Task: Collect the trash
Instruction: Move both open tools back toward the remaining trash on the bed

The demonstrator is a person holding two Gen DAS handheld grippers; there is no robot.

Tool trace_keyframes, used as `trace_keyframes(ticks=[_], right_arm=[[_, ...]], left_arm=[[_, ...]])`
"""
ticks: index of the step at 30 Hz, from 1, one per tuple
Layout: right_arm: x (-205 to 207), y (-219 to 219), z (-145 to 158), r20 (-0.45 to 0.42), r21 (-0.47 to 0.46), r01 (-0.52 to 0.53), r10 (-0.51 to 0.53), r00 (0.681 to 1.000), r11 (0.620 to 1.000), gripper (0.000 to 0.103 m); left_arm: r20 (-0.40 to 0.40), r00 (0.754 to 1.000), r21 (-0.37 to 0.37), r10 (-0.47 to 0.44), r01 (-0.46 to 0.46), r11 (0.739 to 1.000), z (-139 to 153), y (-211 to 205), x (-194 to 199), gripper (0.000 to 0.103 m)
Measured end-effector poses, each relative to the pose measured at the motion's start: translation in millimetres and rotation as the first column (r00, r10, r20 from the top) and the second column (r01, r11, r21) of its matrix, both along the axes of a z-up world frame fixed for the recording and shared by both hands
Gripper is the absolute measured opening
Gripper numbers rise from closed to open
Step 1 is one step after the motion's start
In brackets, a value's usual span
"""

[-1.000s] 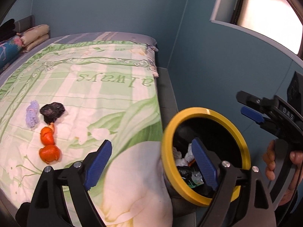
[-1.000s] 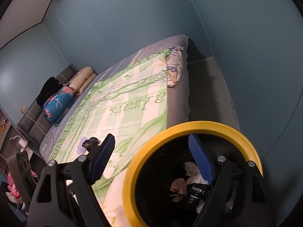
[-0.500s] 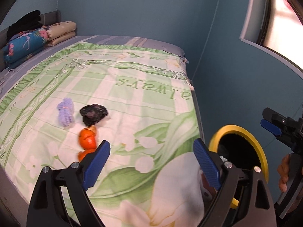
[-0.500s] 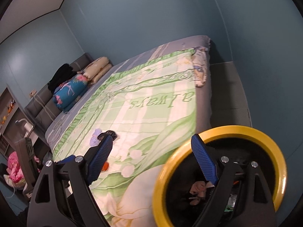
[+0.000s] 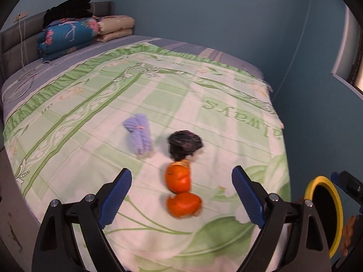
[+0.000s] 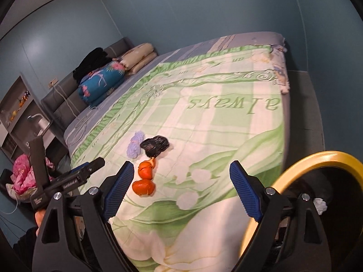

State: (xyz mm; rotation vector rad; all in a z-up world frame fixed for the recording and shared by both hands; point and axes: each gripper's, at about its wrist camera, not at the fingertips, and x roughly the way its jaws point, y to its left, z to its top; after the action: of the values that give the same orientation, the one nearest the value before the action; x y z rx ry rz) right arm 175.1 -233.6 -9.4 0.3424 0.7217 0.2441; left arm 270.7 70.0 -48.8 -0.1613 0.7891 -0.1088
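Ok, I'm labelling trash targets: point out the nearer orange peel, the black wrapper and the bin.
nearer orange peel (image 5: 183, 204): left wrist view, middle of peel.
black wrapper (image 5: 185, 144): left wrist view, crumpled centre.
bin (image 6: 329, 155): right wrist view, yellow rim top.

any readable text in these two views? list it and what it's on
"always": printed in green on the bedspread, upside down to both cameras.
Small white print on the left gripper, seen in the right wrist view: too blurred to read.
Nothing else legible.
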Motion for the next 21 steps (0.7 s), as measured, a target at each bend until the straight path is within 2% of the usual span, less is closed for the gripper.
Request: trace_keyframes(ticks=[8, 13, 21], right_arm=[[30.8, 67.8, -33.4, -0.071, -0.028, -0.12, 0.118, 0.991, 0.992, 0.083], [47.6, 104.8, -57.2, -0.1, -0.042, -0.184, 0.179, 0.979, 0.982, 0.083], [71.0, 156.5, -103.4, -0.169, -0.147, -0.257, 0.232, 0.958, 0.955, 0.083]], left_arm=[[-0.045, 0.996, 0.017, 0.072, -0.071, 0.997, -26.8, 40.3, 34.7, 0.086], [-0.077, 0.993, 0.036, 0.087, -0.084, 0.996, -43.0, 53.1, 60.2, 0.086], [-0.124, 0.987, 0.03, 0.101, -0.098, 0.995, -68.2, 67.5, 109.2, 0.087]])
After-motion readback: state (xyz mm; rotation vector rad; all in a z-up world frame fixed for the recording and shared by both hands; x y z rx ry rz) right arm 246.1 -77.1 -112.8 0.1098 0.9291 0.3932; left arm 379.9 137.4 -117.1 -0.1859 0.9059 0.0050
